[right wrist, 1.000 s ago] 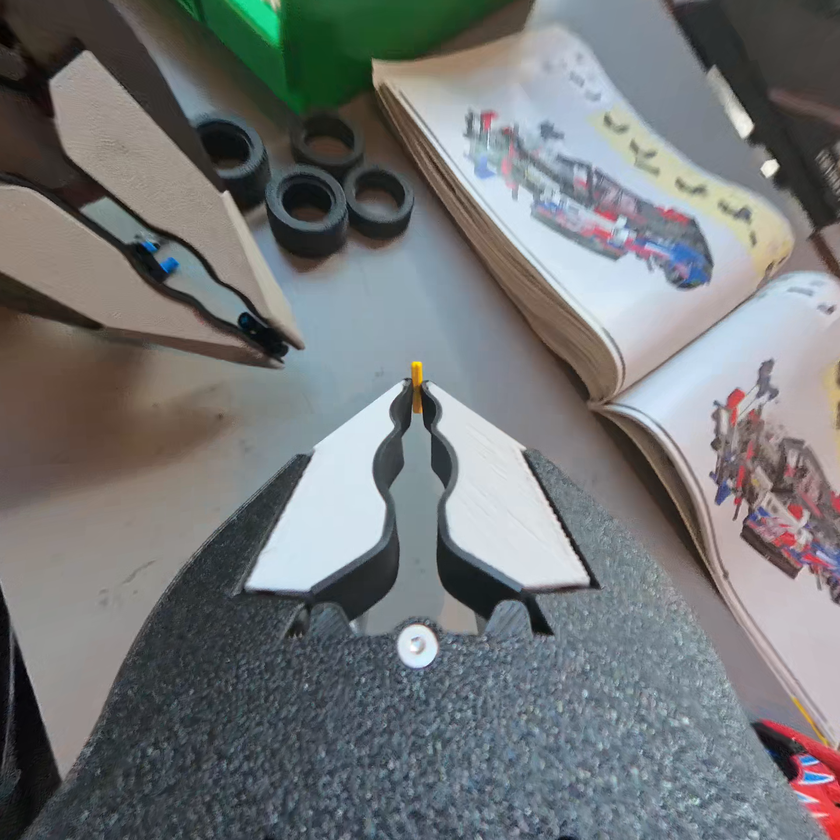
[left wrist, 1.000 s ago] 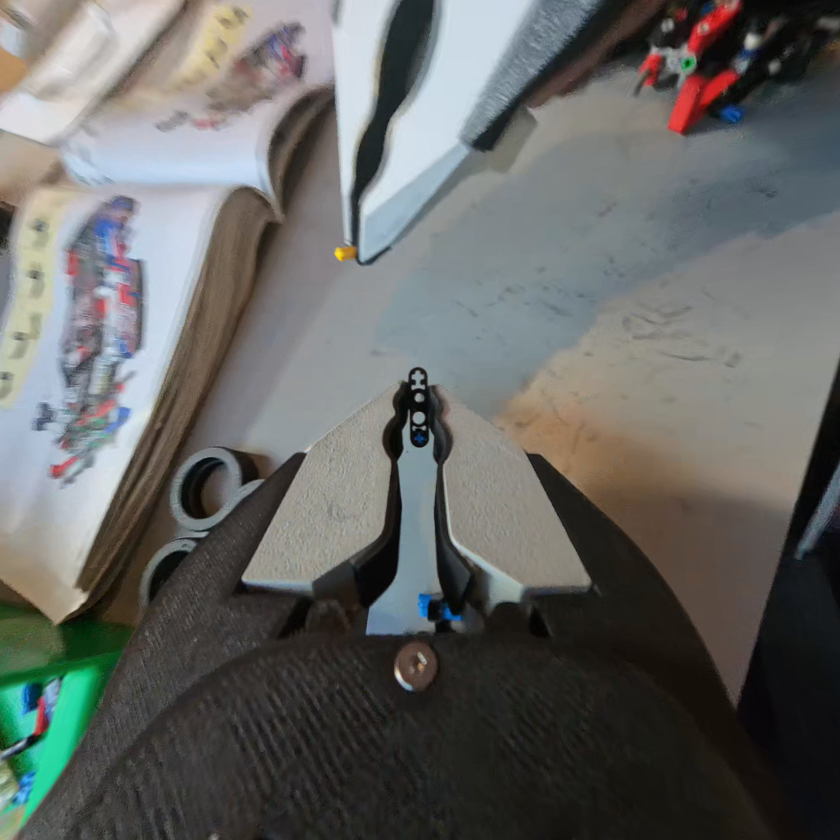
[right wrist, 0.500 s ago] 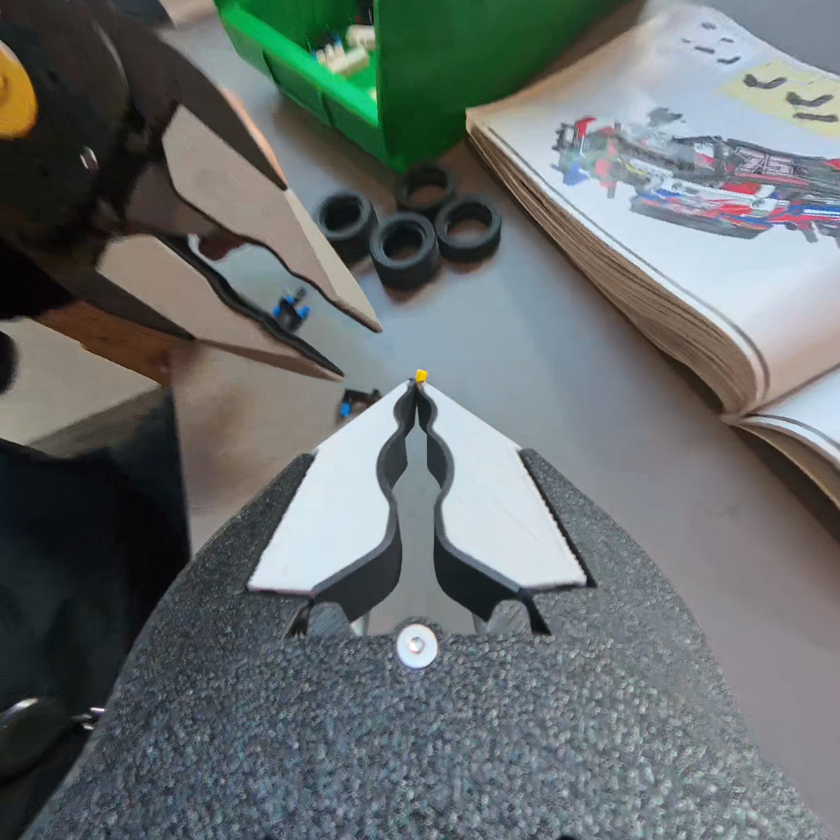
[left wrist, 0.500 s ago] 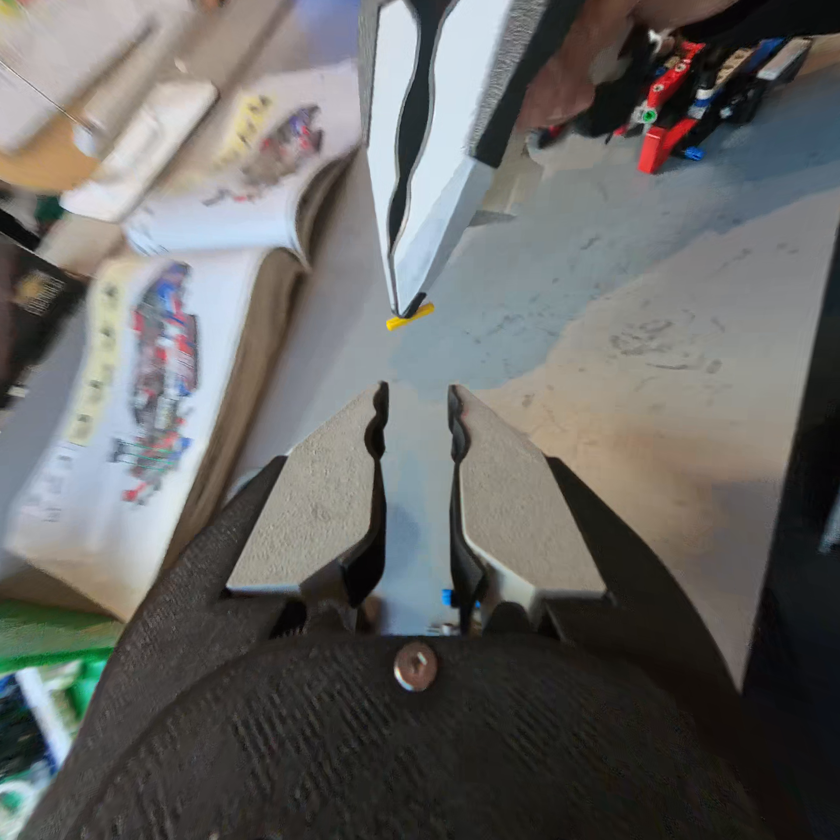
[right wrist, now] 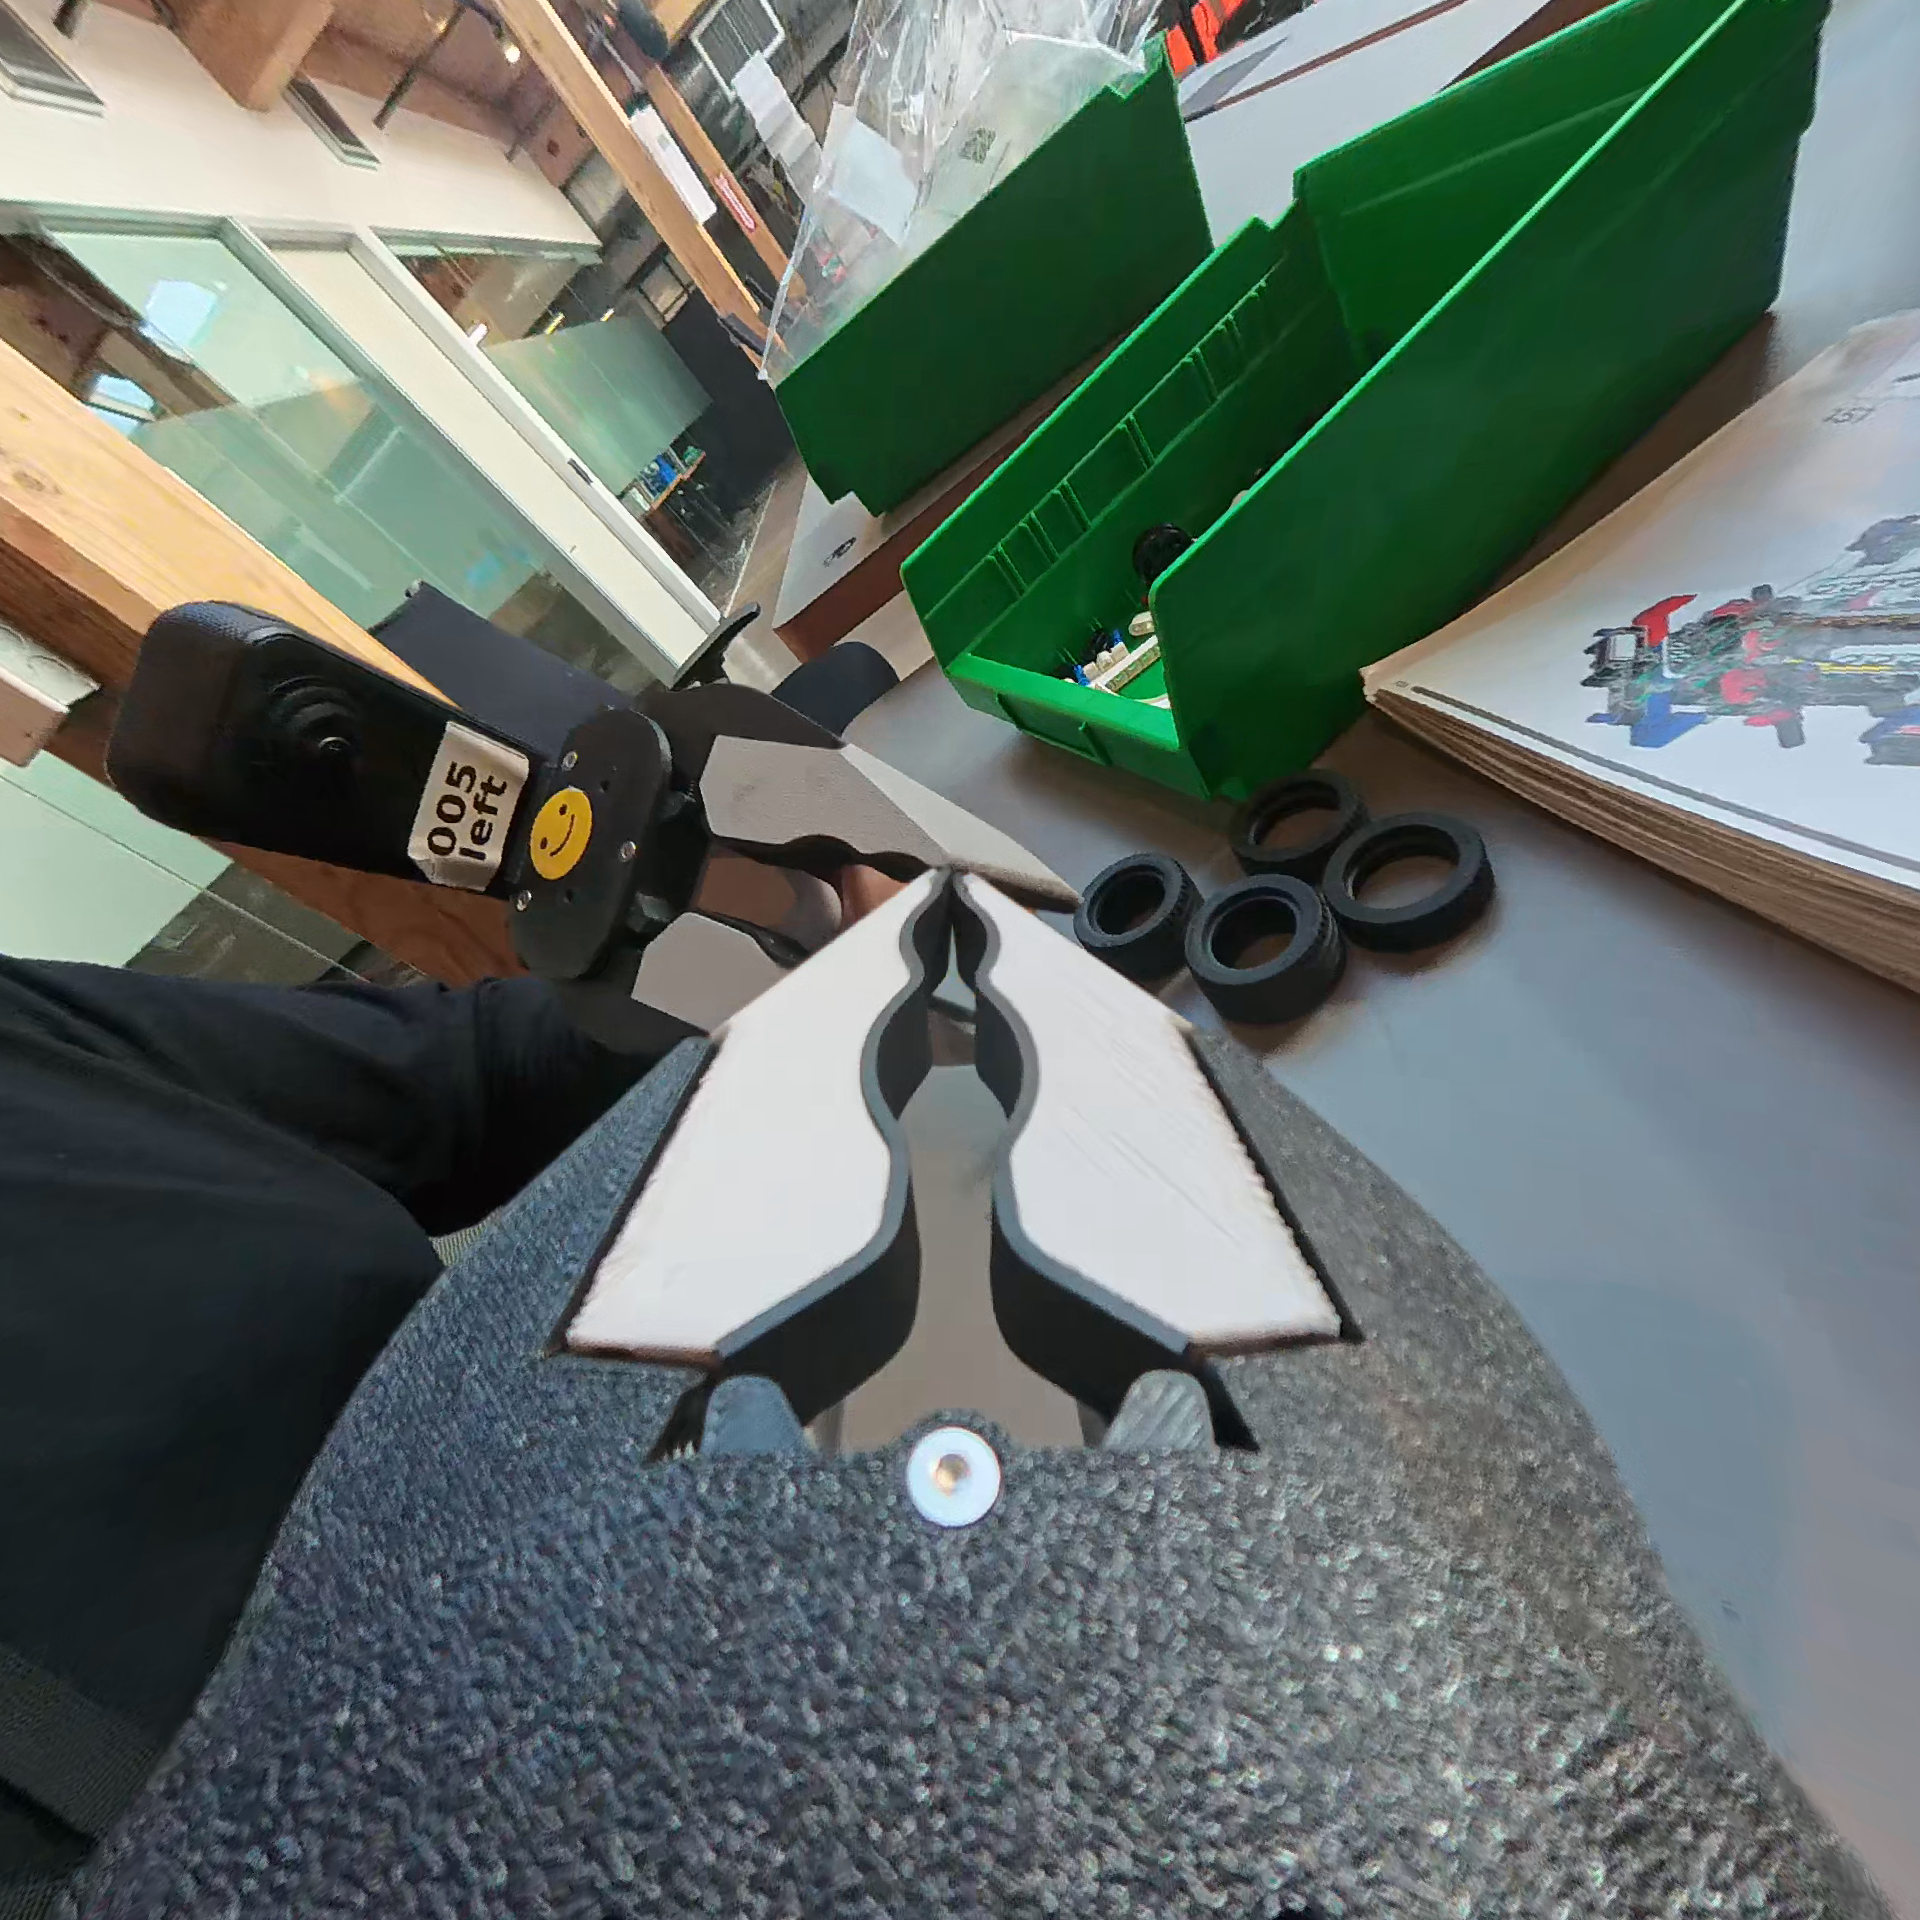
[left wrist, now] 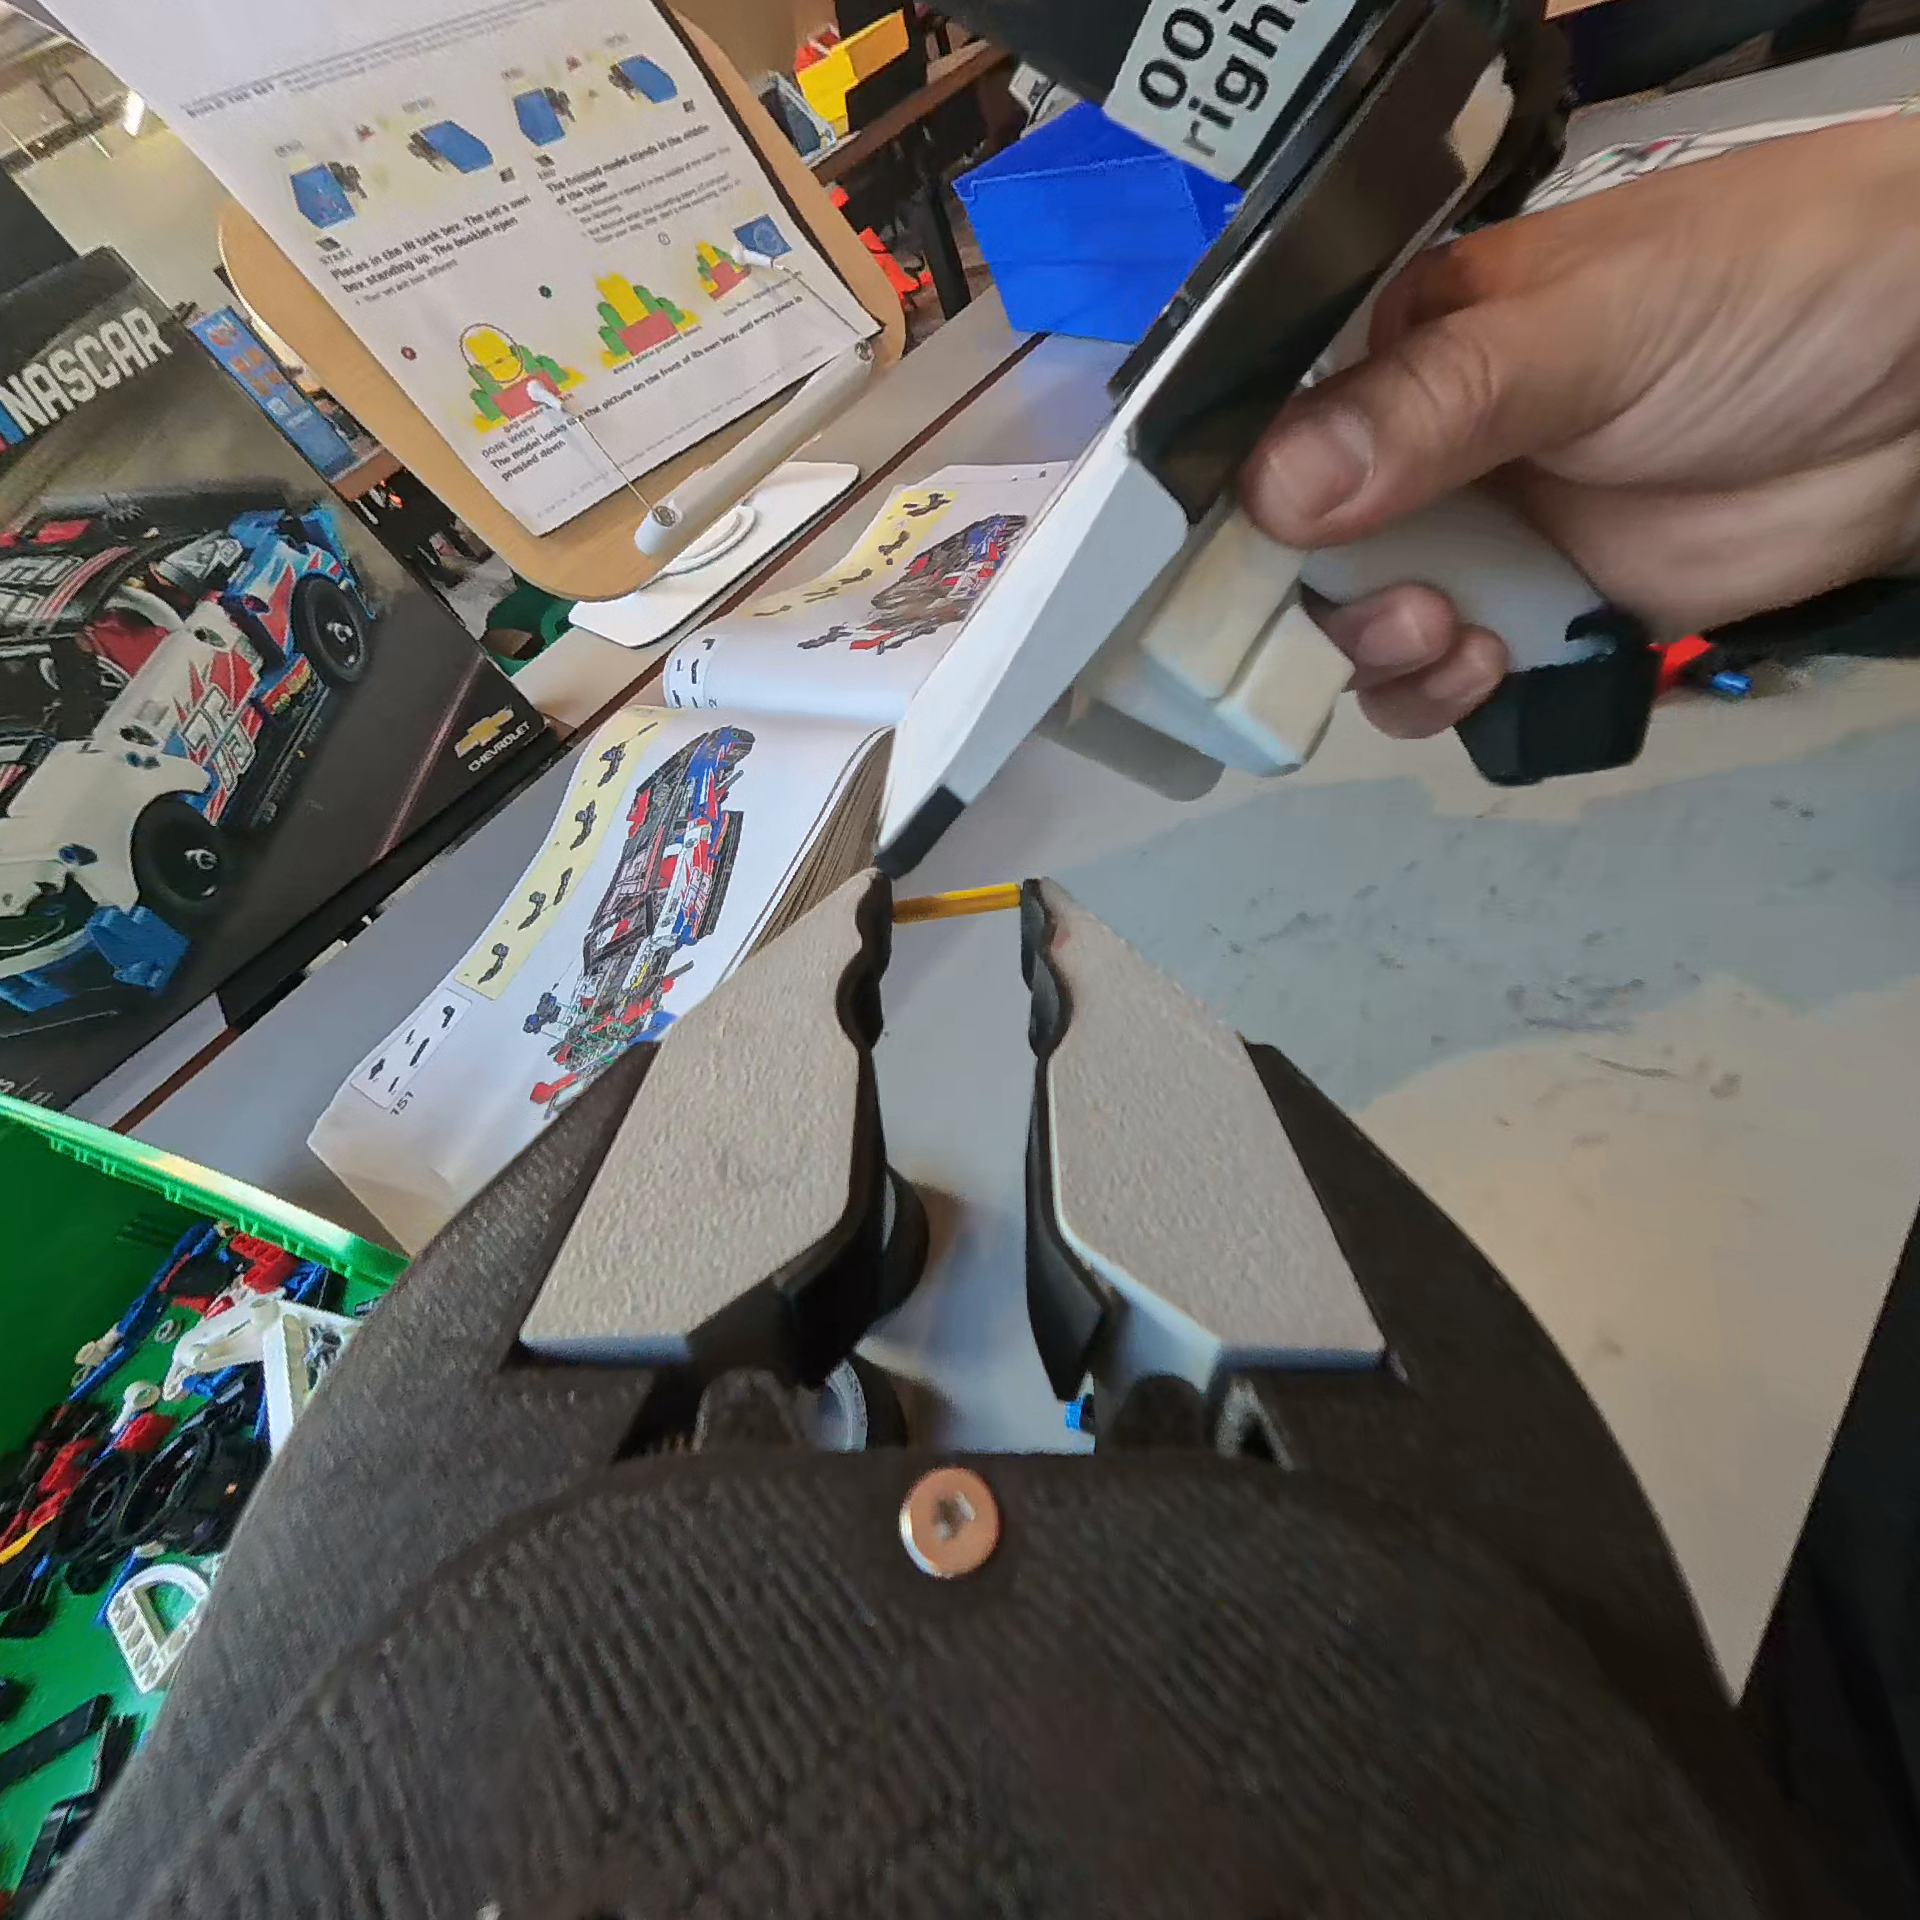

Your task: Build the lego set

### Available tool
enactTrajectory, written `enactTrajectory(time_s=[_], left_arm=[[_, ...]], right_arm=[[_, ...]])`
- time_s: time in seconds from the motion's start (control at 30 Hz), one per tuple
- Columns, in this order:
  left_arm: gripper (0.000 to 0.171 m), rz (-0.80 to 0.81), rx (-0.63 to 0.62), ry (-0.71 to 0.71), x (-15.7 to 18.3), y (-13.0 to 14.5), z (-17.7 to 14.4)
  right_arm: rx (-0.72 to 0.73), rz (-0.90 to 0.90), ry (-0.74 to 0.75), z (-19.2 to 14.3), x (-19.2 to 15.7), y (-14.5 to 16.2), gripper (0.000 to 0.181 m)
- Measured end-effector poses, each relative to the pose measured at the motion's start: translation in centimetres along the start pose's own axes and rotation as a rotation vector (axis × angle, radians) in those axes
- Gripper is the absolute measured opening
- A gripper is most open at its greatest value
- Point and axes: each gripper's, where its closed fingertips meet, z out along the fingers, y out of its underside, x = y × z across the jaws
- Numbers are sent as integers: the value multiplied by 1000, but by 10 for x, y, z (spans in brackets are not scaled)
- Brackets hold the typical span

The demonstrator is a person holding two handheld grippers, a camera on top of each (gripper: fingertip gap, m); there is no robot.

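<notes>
A thin yellow lego axle (left wrist: 954,902) lies crosswise between the tips of my left gripper (left wrist: 956,914). Its jaws stand clearly apart, and the axle spans the gap from one tip to the other; I cannot tell whether either tip actually presses on it. My right gripper (left wrist: 902,850) comes down from the upper right with its tip at the axle's left end, right above my left gripper's left finger. From the left wrist view I see that tip only from the side, but in the right wrist view my right gripper (right wrist: 952,891) has its fingertips drawn together with no gap at the tip. The axle itself is hidden there, so I take the right jaws as pinched on it from the left view only. The left gripper (right wrist: 1023,883) shows just past those tips, its fingers (right wrist: 831,795) reaching in from the left.

A hand (left wrist: 1621,405) grips the right gripper's white handle. Both tools hover over the grey table (left wrist: 1455,935). Just behind the axle lies the open instruction booklet (left wrist: 665,883), and four black tyres (right wrist: 1288,904) sit clustered near its edge, beside a green bin (right wrist: 1351,540). A green bin of mixed loose pieces (left wrist: 125,1434) sits at my lower left. Farther back stand the set's box (left wrist: 208,665) and an instruction sheet on a wooden stand (left wrist: 520,239).
</notes>
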Motion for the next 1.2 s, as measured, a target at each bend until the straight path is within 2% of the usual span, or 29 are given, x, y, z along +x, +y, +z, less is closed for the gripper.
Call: enactTrajectory(time_s=[0.13,0.17,0.23,0.27,0.37,0.43,0.5,0.57,0.63,0.67,0.7,0.8,0.9,0.97,1.07,1.13,1.2], left_arm=[[22,30,-28,-58,-17,7,-8],[22,82,-55,-98,-30,9,-15],[23,253,-133,-250,-81,9,-41],[23,289,-201,-258,-106,12,-54],[25,92,-531,-138,-165,55,-81],[31,42,-671,-230,-219,83,-93],[53,-79,-759,-205,-240,114,-92],[69,-251,-751,-108,-232,125,-84],[93,-270,-735,-154,-235,122,-88],[94,-261,-741,-183,-232,118,-96],[91,-239,-719,-181,-220,107,-101],[76,-172,-594,-70,-150,71,-112],[61,-178,-506,60,-75,59,-112],[52,-251,-483,173,-29,67,-105],[44,-347,-575,220,5,110,-94],[44,-436,-610,268,22,129,-88],[38,-503,-537,269,25,128,-80]], right_arm=[[33,-2,16,13,3,-8,0],[54,-21,30,13,3,-14,0],[92,-70,46,9,-2,-26,0],[88,-95,47,7,-6,-28,0],[35,-136,77,7,-7,-21,6],[33,-155,106,7,-3,-16,6],[36,-155,141,6,3,-11,9],[26,-151,169,3,8,-2,12],[-5,-176,219,-5,13,8,17],[-32,-206,250,-8,15,15,21],[-71,-246,261,-9,14,23,25],[-225,-373,250,2,5,56,35],[-380,-568,268,25,8,83,40],[-445,-684,264,44,11,91,45],[-545,-811,240,65,17,105,43],[-637,-879,258,69,28,118,28],[-605,-930,259,73,26,116,16]])
